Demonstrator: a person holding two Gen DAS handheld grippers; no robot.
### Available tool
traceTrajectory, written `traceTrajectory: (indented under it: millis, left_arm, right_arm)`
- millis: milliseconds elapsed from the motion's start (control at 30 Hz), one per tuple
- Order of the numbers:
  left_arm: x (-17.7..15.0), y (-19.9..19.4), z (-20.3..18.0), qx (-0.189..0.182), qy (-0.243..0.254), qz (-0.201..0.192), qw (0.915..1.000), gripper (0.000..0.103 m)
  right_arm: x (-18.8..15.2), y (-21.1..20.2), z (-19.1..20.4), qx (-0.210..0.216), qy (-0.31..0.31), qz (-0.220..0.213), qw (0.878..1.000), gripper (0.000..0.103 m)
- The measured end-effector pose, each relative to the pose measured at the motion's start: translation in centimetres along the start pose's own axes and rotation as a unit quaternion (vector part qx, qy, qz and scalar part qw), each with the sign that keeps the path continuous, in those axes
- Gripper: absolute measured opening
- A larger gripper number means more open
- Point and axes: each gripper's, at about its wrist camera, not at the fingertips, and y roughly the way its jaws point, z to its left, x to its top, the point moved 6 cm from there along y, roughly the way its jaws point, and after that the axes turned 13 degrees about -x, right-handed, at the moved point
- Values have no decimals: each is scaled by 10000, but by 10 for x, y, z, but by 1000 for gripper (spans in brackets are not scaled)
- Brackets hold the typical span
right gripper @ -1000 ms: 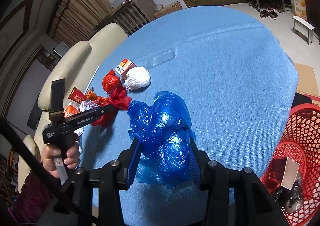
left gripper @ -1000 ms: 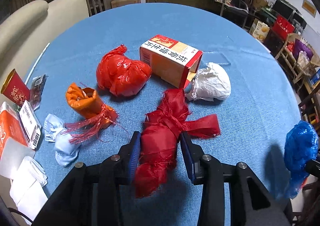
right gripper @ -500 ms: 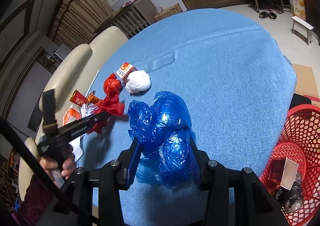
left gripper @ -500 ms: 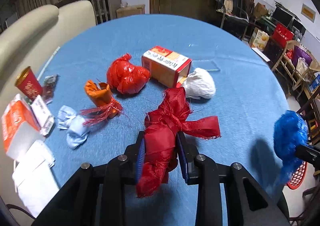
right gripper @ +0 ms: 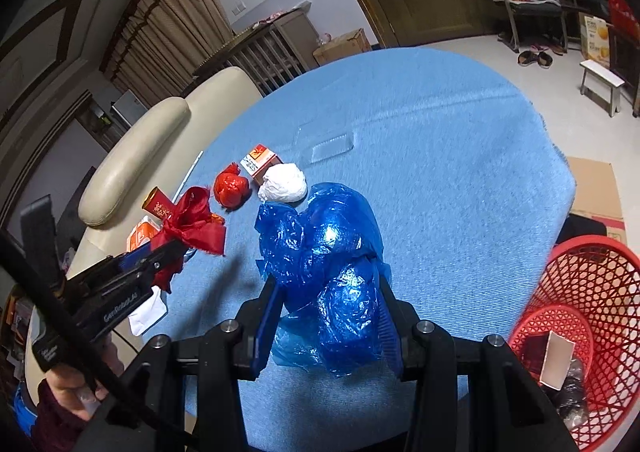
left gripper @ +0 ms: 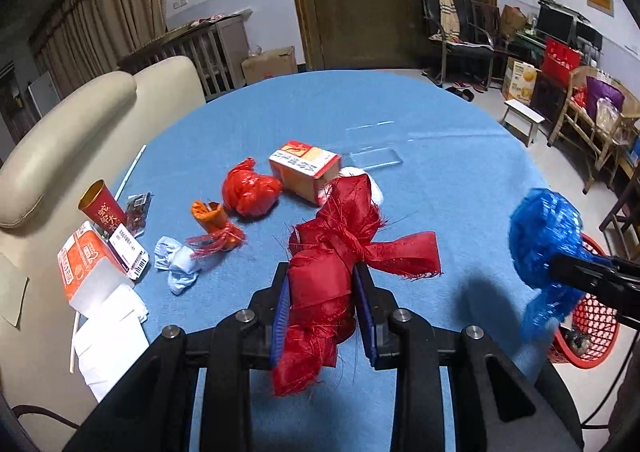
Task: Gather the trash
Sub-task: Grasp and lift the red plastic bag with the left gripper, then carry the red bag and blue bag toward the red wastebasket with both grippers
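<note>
1. At the far left edge of the blue tablecloth [left gripper: 460, 188], beside the cream sofa [left gripper: 72, 140], lie an orange-and-white carton [left gripper: 80, 264], a red paper cup [left gripper: 102, 208] on its side, and white paper sheets [left gripper: 108, 340]
2. Next comes a crumpled pale-blue wad [left gripper: 178, 264], then an orange bundle [left gripper: 212, 218] tied with frayed red string
3. Further in sits a red plastic ball [left gripper: 250, 192], touching an orange-and-white box [left gripper: 304, 168]; a white crumpled bag [right gripper: 282, 184] lies just beside that box
4. The left gripper [left gripper: 322, 308] pinches a red cloth bundle [left gripper: 332, 252] between its blue pads; the bundle is knotted, with a loose tail sticking out to the right, and in the right wrist view it hangs clear above the cloth
5. A flat clear plastic piece [left gripper: 374, 158] rests on the table beyond the box
6. The right gripper [right gripper: 328, 316] is clamped on a blue plastic bag [right gripper: 324, 252], crumpled and bulging above the pads, held over the near-right part of the table
7. In the left wrist view that same bag appears at the right edge, held up near the table's rim
8. On the floor at far right stands a red mesh basket [right gripper: 600, 284] with a smaller red basket [right gripper: 560, 328] inside it, which holds a white card and some dark scraps
</note>
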Motion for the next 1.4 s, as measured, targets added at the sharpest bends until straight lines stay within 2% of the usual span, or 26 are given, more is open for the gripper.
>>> traceTrajectory:
  millis: [400,1400]
  left_arm:
    - [-3,-18,-46,-87,381,-56,9992,32]
    - [-3,-15,-116,-238,1077,71,9939,32]
  right_arm:
    - [-4,-12,-6,-140,-31,-218,9997,48]
    - [-15,-42,-48,-333,325,-438,9980,48]
